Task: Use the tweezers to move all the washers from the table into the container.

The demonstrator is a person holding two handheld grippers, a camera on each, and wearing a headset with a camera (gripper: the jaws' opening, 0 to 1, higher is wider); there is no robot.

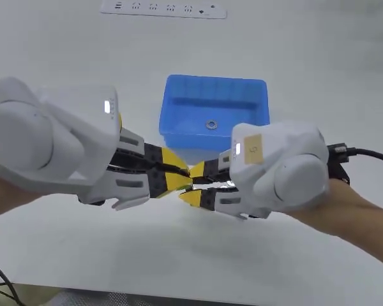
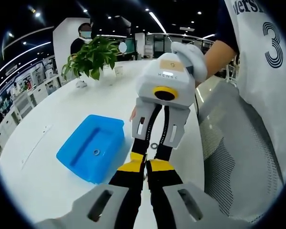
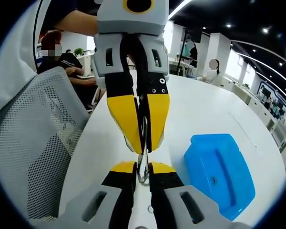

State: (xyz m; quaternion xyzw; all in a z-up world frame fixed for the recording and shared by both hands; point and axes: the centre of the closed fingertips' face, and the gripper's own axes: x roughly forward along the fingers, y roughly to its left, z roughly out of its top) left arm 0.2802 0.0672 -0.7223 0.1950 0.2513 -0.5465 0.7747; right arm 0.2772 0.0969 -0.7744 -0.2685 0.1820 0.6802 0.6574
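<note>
Over the white table, my left gripper and right gripper meet tip to tip in front of the blue container. Thin silver tweezers run from between the left gripper's yellow jaws down into my right gripper, and both pairs of jaws are closed on them. Inside the container lies one washer. Another washer rests on the table under the right gripper, near the container.
A white power strip lies at the table's far edge. A mesh chair stands by the near side of the table. A potted plant sits on the far part of the table, and a person stands behind it.
</note>
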